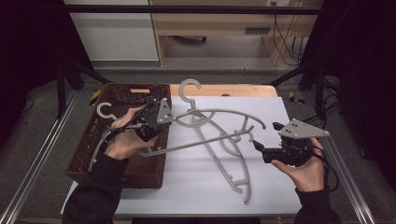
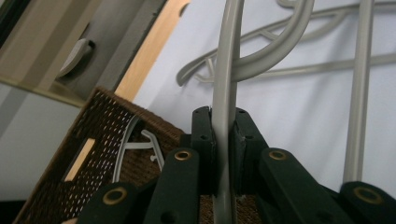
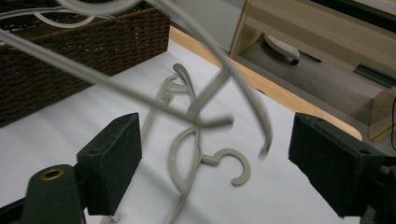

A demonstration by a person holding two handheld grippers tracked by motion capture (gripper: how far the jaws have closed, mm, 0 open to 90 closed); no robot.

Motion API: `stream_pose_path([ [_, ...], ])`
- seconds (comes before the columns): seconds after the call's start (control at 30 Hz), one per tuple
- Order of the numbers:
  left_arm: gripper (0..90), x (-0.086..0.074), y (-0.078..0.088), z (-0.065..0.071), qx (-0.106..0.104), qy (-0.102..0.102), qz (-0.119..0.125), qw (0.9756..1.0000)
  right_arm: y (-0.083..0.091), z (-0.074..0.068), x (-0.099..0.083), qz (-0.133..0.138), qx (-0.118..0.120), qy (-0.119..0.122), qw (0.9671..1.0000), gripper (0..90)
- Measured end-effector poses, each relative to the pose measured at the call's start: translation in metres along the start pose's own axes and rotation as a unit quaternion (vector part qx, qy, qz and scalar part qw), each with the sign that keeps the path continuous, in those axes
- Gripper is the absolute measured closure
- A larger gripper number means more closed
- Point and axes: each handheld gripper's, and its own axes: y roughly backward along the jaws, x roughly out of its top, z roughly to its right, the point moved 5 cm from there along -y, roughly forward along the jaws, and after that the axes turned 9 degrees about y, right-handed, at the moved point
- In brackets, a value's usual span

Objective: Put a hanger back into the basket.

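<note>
Item: grey plastic clothes hanger (image 1: 205, 142), pinched on one shoulder bar between the pressed-together pads of the left gripper (image 1: 150, 122), held above the edge of the wicker basket (image 1: 122, 173), its far end reaching out over the white sheet (image 1: 280, 196) on the bench (image 1: 243, 90). In the left gripper view the bar (image 2: 223, 116) is a thin, smooth, gently curved moulding standing between the two black jaws. Right gripper (image 1: 259, 140): jaws spread wide, nothing between them; in its own view the lifted hanger (image 3: 140, 95) crosses in front, blurred. Further stock: two more grey hangers of the same pattern lie on the sheet, one with its hook (image 1: 189, 88) toward the bench's far wooden edge, their arms crossed over each other; another hanger (image 1: 106, 112) rests in the basket, hook over the rim. Basket: dark brown woven wicker, rectangular, open weave, with a pale slot handle (image 2: 79, 158). Risks, as judged: the held hanger appears threaded through or overlapping the lying ones, so a lift could snag and drag them; the grip is on a narrow, slick bar far from the hanger's middle, so it may swivel or slip between the pads; its long free end could catch the basket rim or hook the weave when lowered.
</note>
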Motion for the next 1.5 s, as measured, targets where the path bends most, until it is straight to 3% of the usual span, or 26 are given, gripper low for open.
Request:
stream_pose_path([
  [0.13,81.3,-0.008,0.008,-0.015,0.029,0.045,0.015,0.9984,-0.001,0.000,-0.013,0.000,-0.002,-0.014,0.9999,15.4],
  [0.23,81.3,-0.017,0.015,-0.025,0.050,0.078,0.026,0.9954,-0.004,-0.003,-0.023,-0.007,-0.001,-0.019,0.9998,14.5],
  [0.4,81.3,-0.035,0.027,-0.043,0.085,0.130,0.037,0.9871,-0.011,-0.009,-0.037,-0.015,0.005,-0.027,0.9995,14.4],
  [0.57,81.3,-0.058,0.036,-0.063,0.116,0.175,0.050,0.9764,-0.015,-0.013,-0.046,-0.019,0.010,-0.036,0.9991,14.4],
  [0.87,81.3,-0.090,0.039,-0.085,0.144,0.215,0.039,0.9652,-0.021,-0.016,-0.052,-0.027,0.013,-0.046,0.9985,14.2],
  [0.97,81.3,-0.103,0.038,-0.093,0.155,0.232,0.031,0.9598,-0.024,-0.018,-0.053,-0.031,0.014,-0.040,0.9986,13.6],
  [1.1,81.3,-0.119,0.036,-0.099,0.166,0.245,0.023,0.9550,-0.026,-0.019,-0.053,-0.036,0.016,-0.037,0.9985,13.4],
  [1.3,81.3,-0.136,0.030,-0.107,0.173,0.255,0.014,0.9513,-0.029,-0.020,-0.053,-0.037,0.018,-0.040,0.9984,13.4],
  [1.5,81.3,-0.149,0.025,-0.111,0.174,0.257,0.000,0.9506,-0.031,-0.021,-0.053,-0.038,0.018,-0.037,0.9984,13.4],
])
